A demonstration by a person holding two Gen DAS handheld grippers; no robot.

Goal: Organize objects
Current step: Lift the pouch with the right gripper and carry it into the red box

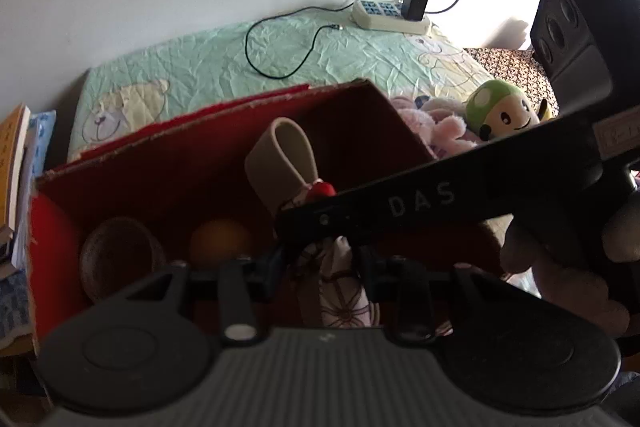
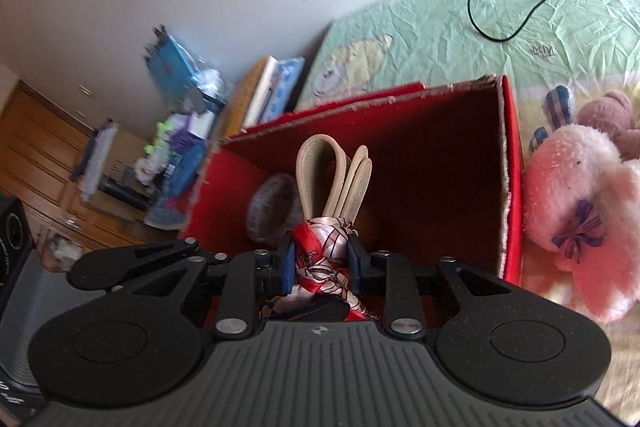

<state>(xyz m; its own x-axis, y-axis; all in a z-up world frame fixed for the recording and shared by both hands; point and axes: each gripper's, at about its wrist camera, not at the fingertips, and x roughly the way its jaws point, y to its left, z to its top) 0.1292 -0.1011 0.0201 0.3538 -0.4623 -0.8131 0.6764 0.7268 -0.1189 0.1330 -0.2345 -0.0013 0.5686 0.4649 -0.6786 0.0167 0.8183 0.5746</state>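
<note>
We see both tongs clamped on one scarf-wrapped bundle [image 2: 324,259], L gripper [image 1: 320,267], R gripper [image 2: 320,263], over red box [image 2: 508,187], pink plush [image 2: 580,227] right.

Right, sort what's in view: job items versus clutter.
Job: red box; scarf bundle with beige loops gripped by right gripper and left gripper; pink plush; green mushroom plush.
Clutter: power strip, black cable, books.

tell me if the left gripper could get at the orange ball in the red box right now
Probably not yet. The left gripper is shut on the patterned scarf with the right gripper, so it isn't free, though the orange ball lies uncovered in the red box.
</note>
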